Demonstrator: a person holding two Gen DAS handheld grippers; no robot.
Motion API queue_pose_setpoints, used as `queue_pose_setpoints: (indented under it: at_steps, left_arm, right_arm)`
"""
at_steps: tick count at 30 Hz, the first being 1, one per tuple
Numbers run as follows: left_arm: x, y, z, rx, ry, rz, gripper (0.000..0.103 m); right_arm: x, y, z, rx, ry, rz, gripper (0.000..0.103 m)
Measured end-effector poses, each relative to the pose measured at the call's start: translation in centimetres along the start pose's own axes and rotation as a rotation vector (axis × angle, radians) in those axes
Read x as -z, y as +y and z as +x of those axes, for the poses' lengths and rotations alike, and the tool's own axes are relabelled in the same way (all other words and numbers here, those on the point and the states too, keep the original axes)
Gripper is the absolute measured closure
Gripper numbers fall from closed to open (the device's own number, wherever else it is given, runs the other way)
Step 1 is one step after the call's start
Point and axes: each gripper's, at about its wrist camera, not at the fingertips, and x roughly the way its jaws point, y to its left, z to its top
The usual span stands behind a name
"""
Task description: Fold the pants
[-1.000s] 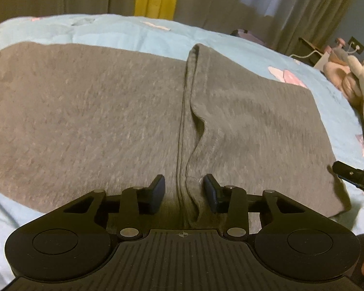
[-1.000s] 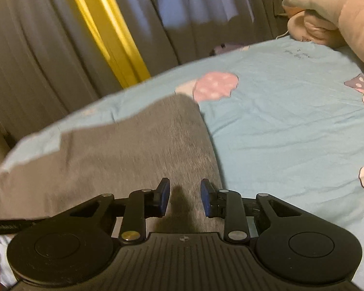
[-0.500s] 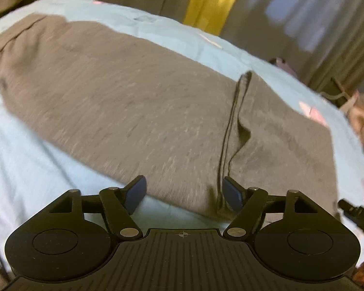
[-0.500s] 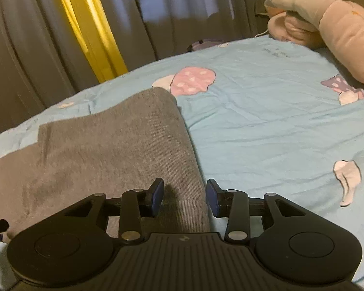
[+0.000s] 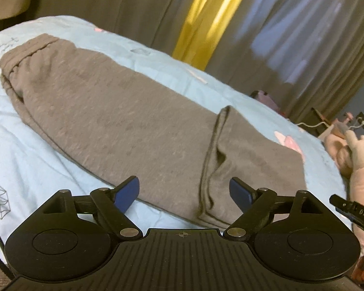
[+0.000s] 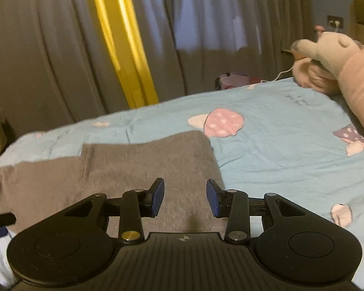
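Grey sweatpants (image 5: 123,121) lie flat on the light blue bed (image 5: 24,160), waistband at the far left, with the leg ends folded back over the right part. In the left wrist view my left gripper (image 5: 184,191) hovers above the near edge of the pants. Its jaws are opening and nothing is between them. The folded edge runs just below the gap. In the right wrist view my right gripper (image 6: 185,197) hangs open above the folded end of the sweatpants (image 6: 138,165), gripping nothing. The tip of the right gripper shows at the left view's right edge (image 5: 351,212).
Pink and grey plush toys (image 6: 339,68) lie at the bed's right end. Grey curtains with a yellow strip (image 6: 123,48) hang behind the bed. Bare sheet with mushroom prints (image 6: 220,122) spreads to the right of the pants. A wall socket with a cable (image 5: 361,120) sits far right.
Both grippers let go of the cloth and lifted away. The left jaws opened wide and swung to take in the whole pants. The right jaws parted a little as it rose.
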Motion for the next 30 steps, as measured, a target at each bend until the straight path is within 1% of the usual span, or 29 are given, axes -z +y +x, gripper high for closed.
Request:
queue_pose_setpoints:
  at_steps: [2,4,7,10,13,16,17,19,20,21,22,24,26,28,30]
  left_arm:
    - [0.0,0.1,0.7,-0.007,0.005,-0.002,0.015]
    - [0.0,0.1,1.1,-0.013,0.001,-0.004,0.015]
    - [-0.2,0.4,2.1,-0.021,0.002,-0.015,0.015]
    - [-0.5,0.9,3.3,-0.027,0.023,-0.057,0.015]
    - [-0.7,1.3,4.5,-0.049,0.057,-0.101,0.014]
    - [-1.0,2.2,4.9,-0.056,0.046,-0.153,0.014]
    - [-1.2,2.7,4.9,-0.048,0.036,-0.178,0.014]
    - [-1.5,3.9,4.8,-0.038,0.009,-0.232,0.014]
    - [-1.7,4.6,4.6,-0.037,-0.001,-0.269,0.014]
    - [-2.1,5.4,4.6,-0.041,-0.004,-0.312,0.014]
    - [-2.4,6.2,4.4,-0.041,-0.005,-0.348,0.014]
    - [-3.6,8.1,3.5,-0.035,-0.032,-0.409,0.014]
    - [-5.0,10.5,2.3,-0.026,-0.082,-0.433,0.014]
    - [-6.5,13.2,1.1,-0.054,-0.131,-0.429,0.015]
    - [-7.8,16.4,0.3,-0.069,-0.15,-0.468,0.016]
  right_arm:
    - [0.5,0.3,1.9,0.008,0.042,-0.013,0.065]
    - [1.4,0.4,4.7,0.018,0.111,-0.024,0.065]
    - [2.4,0.3,8.4,0.062,0.191,-0.048,0.065]
    - [1.8,0.2,9.8,0.078,0.123,-0.047,0.065]
    - [0.9,0.2,11.5,0.082,0.103,-0.021,0.065]
    - [0.8,0.2,12.9,0.085,0.081,-0.011,0.06]
    - [0.8,0.3,13.2,0.085,0.075,-0.011,0.056]
    - [1.0,0.3,13.4,0.06,0.062,-0.013,0.04]
    - [1.1,0.4,13.4,0.027,0.065,-0.016,0.022]
    - [1.3,0.5,13.5,-0.005,0.075,-0.03,0.007]
    - [1.4,0.9,13.6,-0.022,0.085,-0.059,0.005]
    - [2.0,1.8,13.3,0.0,0.082,-0.133,0.005]
    - [2.2,1.8,13.0,-0.004,0.083,-0.127,0.004]
    - [2.0,1.5,12.6,-0.014,0.096,-0.101,0.004]
    - [1.8,1.2,12.2,-0.027,0.102,-0.079,0.004]
